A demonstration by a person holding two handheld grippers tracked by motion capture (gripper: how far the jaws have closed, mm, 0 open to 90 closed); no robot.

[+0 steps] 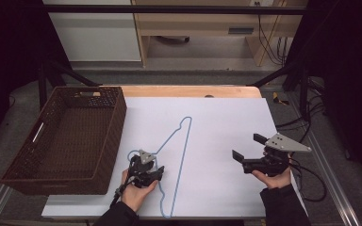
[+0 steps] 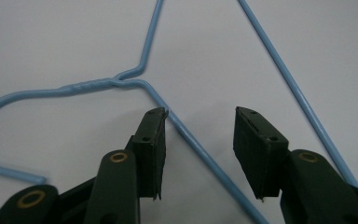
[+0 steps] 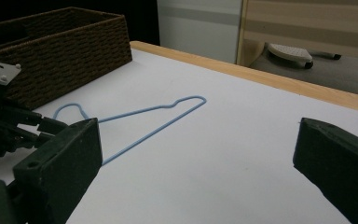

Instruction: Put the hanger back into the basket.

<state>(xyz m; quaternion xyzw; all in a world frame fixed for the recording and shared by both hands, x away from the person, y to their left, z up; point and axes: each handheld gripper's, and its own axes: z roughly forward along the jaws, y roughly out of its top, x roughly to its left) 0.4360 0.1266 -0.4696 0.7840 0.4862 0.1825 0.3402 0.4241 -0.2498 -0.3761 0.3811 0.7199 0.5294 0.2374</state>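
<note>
- In the high view the left gripper (image 1: 143, 170) covers the stretch of the blue wire hanger (image 1: 183, 155) just beside its hook, so the jaw tips and the wire between them cannot be made out.
- In the left gripper view the hanger (image 2: 200, 149) runs off the top, left and bottom edges; whether the left pad (image 2: 153, 140) touches the wire is too close to tell.
- In the right gripper view the right jaw is cut by the right and bottom edges.
- There the wicker basket (image 3: 60, 56) is cut off at the top and left.
</note>
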